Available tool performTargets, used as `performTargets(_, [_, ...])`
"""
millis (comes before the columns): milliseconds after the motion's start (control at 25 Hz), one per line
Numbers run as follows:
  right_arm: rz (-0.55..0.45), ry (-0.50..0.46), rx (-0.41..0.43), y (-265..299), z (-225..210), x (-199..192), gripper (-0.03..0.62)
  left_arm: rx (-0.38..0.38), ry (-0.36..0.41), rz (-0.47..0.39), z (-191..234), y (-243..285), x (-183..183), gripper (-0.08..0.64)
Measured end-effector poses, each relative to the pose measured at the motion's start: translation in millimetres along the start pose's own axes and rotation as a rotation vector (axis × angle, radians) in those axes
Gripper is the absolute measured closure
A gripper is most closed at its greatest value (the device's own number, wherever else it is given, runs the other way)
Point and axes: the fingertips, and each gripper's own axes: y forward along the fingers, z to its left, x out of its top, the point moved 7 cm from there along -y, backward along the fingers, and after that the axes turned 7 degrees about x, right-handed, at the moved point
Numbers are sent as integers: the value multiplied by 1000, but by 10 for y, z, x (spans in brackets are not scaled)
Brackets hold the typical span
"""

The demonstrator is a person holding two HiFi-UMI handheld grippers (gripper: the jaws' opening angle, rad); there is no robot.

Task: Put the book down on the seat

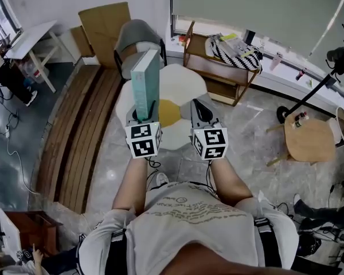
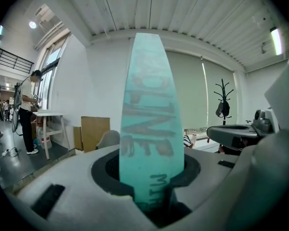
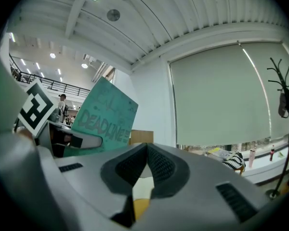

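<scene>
Above the white seat (image 1: 186, 79) with the yellow centre, the teal book (image 1: 146, 79) is held upright in the left gripper (image 1: 144, 114). In the left gripper view its fingers (image 2: 82, 186) are seen clamped on the lower end of the book (image 2: 151, 114), one on each cover, with the spine turned back toward the camera. The book's long axis is thus pointed straight out from the fingers, up and away from the person, not laid flat. The right gripper (image 1: 202, 106) is carried just beside it, and nothing is held there: in the right gripper view its fingers (image 3: 167, 170) are seen brought together at the tips, with only the seat visible through the slit below them. The seat lies below and ahead of both grippers, directly under the book. A grey chair (image 1: 139, 36) stands just beyond it; the white seat is taken here as the one meant. It is judged that the book must be tipped forward and lowered until one cover is laid flat on the seat before the grip is released.
</scene>
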Motion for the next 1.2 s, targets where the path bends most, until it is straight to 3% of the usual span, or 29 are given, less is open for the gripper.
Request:
performTargets(600, [6, 3, -43, 1231, 284, -26, 563, -62, 16, 25, 963, 891, 40, 395])
performTargets(840, [35, 15, -47, 1563, 256, -98, 563, -77, 6, 50, 1133, 1166, -3, 395])
performTargets(1200, [66, 8, 26, 2306, 183, -113, 563, -36, -24, 96, 1452, 1638, -25, 394])
